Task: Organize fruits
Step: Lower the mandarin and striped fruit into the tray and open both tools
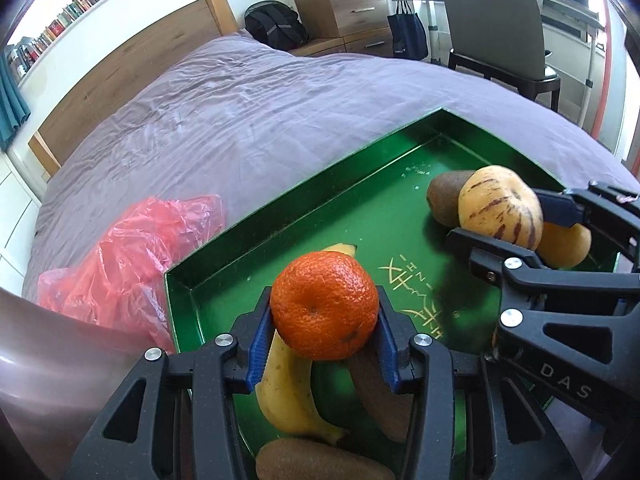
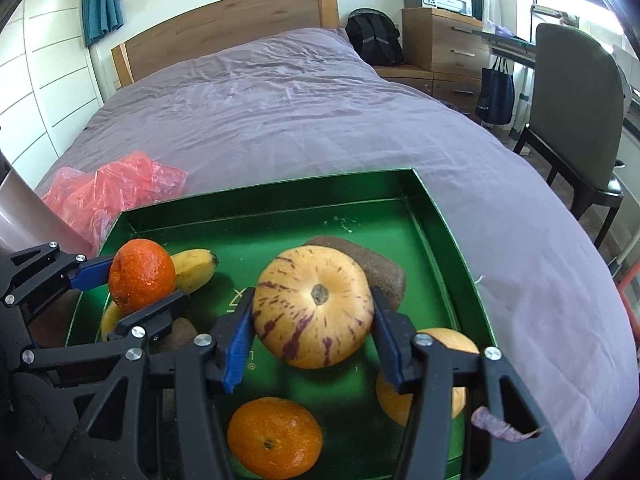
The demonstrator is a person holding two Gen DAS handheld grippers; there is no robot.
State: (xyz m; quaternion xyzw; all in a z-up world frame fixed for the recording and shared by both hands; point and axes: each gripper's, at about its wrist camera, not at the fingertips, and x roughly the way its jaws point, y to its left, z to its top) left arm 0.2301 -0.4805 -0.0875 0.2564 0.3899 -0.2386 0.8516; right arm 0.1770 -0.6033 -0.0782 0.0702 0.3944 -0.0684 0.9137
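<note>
While both grippers hang over the green tray (image 1: 304,204) on the bed (image 1: 248,112), each has a fruit clamped between its blue pads. The left gripper (image 1: 325,334) grasps a mandarin (image 1: 325,306), which fills the gap between the jaws from pad to pad and sits above the tray floor. The right gripper (image 2: 313,334) grasps a yellow melon with purple streaks (image 2: 314,306), gripped at its two sides, its stem scar turned toward the camera.

The left wrist view shows what lies under the mandarin: a banana (image 1: 286,396) running down toward the near rim, a kiwi (image 1: 380,396) just beside it under the right jaw, and another kiwi (image 1: 320,464) at the bottom edge of the picture. The same view shows a kiwi at the far end (image 1: 444,198) behind the melon and a yellow-orange fruit (image 1: 566,246) beyond it.

The right wrist view adds a second mandarin (image 2: 275,438) lying loose on the tray floor below the melon, and the yellow-orange fruit near the tray's right wall, partly hidden by the right jaw. From here the banana's end peeks out behind the held mandarin.

A crumpled red plastic bag (image 1: 128,264) lies on the bed just beside the tray's left wall.
</note>
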